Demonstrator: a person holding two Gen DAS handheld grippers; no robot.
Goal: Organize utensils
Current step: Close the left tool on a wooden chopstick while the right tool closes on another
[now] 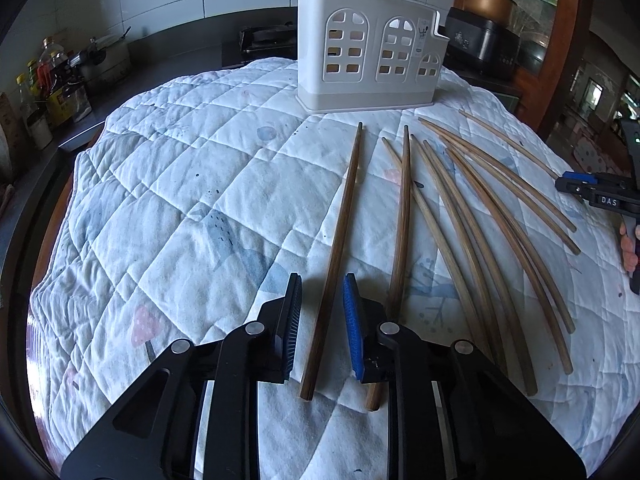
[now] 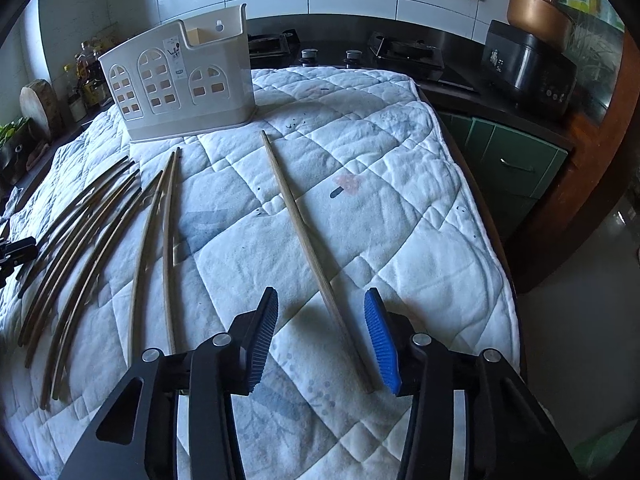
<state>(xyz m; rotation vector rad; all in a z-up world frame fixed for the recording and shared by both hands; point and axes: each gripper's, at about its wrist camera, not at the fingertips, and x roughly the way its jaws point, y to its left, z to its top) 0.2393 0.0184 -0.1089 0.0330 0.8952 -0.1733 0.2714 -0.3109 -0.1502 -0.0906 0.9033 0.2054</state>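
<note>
Clearly we work 2 chopsticks at once, 1 for each hand, so each gripper straddles its own stick near the thick end, where it is easiest to pinch. Our left gripper (image 1: 322,312) brackets the dark chopstick (image 1: 340,240), its jaws narrowed around it but with a sliver of gap on both sides, not yet clamped. Our right gripper (image 2: 322,338) stands wider apart over the pale chopstick (image 2: 308,252), which lies alone, well apart from the rest. The other chopsticks (image 1: 480,220) fan across the quilt (image 1: 180,200), tips toward the white utensil holder (image 1: 368,48) (upright at the far edge), presumably their destination.
</note>
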